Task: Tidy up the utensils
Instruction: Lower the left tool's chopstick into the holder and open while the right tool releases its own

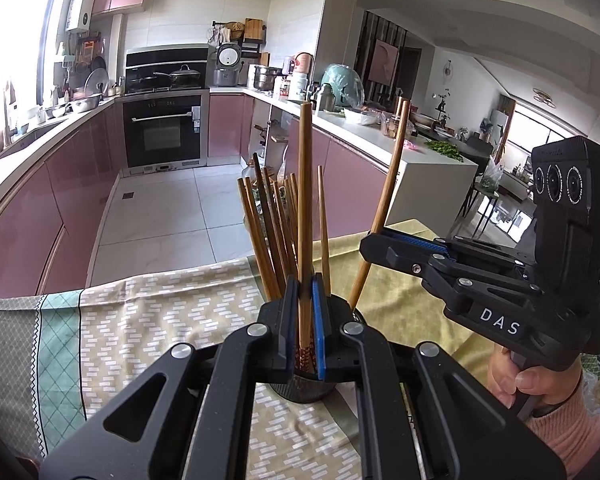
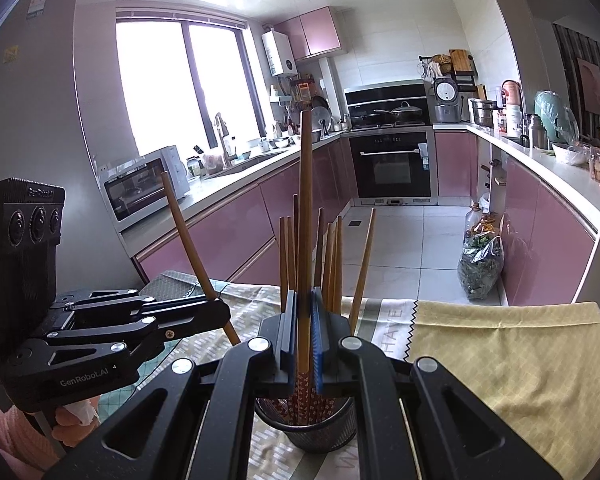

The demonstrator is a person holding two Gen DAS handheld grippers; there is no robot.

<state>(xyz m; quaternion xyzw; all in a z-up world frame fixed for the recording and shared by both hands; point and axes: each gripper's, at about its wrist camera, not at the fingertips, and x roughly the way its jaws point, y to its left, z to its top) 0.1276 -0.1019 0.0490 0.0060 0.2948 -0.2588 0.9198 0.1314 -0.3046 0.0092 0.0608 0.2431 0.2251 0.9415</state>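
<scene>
A black mesh holder [image 1: 300, 390] [image 2: 320, 428] stands on the patterned tablecloth [image 1: 140, 312] [image 2: 500, 340], with several wooden chopsticks [image 1: 268, 232] [image 2: 328, 256] upright in it. My left gripper [image 1: 305, 292] [image 2: 220, 308] is shut on one chopstick [image 1: 305, 200] [image 2: 188, 240], whose red patterned lower end dips into the holder. My right gripper [image 2: 305, 300] [image 1: 370, 240] is shut on another chopstick [image 2: 305, 200] [image 1: 384, 200], which leans with its lower end at the holder's rim. The two grippers close in on the holder from opposite sides.
The table's far edge drops to a tiled kitchen floor between pink cabinets. A bag of greens [image 2: 480, 268] sits on the floor at the right. A hand in a pink sleeve [image 1: 532, 380] holds the right gripper's handle.
</scene>
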